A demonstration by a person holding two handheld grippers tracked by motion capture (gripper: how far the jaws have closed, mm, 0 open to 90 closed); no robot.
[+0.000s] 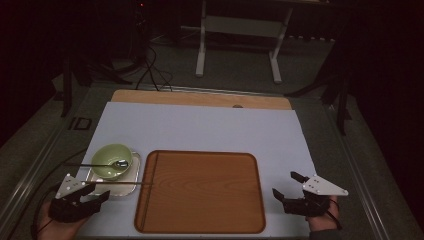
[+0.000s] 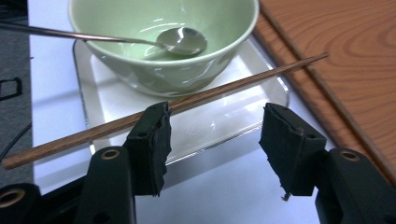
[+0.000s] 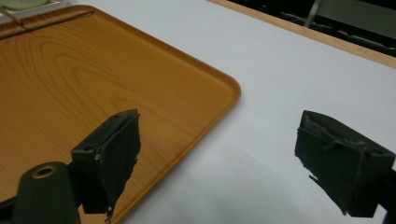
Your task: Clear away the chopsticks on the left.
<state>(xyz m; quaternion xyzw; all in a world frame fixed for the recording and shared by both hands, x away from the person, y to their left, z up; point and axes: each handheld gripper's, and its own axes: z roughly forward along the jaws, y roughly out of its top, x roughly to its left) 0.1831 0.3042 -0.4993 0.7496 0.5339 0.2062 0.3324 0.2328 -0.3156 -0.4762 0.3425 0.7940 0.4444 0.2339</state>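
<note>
White sheeting [image 1: 210, 130] covered the table, dim floor and a stand's legs lying beyond it; on the sheet sat a wooden tray [image 1: 200, 192], and just left of it a small metal dish [image 1: 131, 186] carrying a green bowl [image 1: 111, 161] with a spoon [image 1: 118, 164] resting inside — its handle stuck out to the left. One chopstick [image 2: 140, 117] lay tilted across the dish's near edge, its tip reaching the tray's rim. The left gripper [image 1: 92, 197] hovered just short of the dish, jaws wide apart and empty; its left jaw stood right at the chopstick, though contact could not be told. The right gripper [image 1: 289, 186] sat near the tray's right corner — jaws spread wide, holding nothing.
</note>
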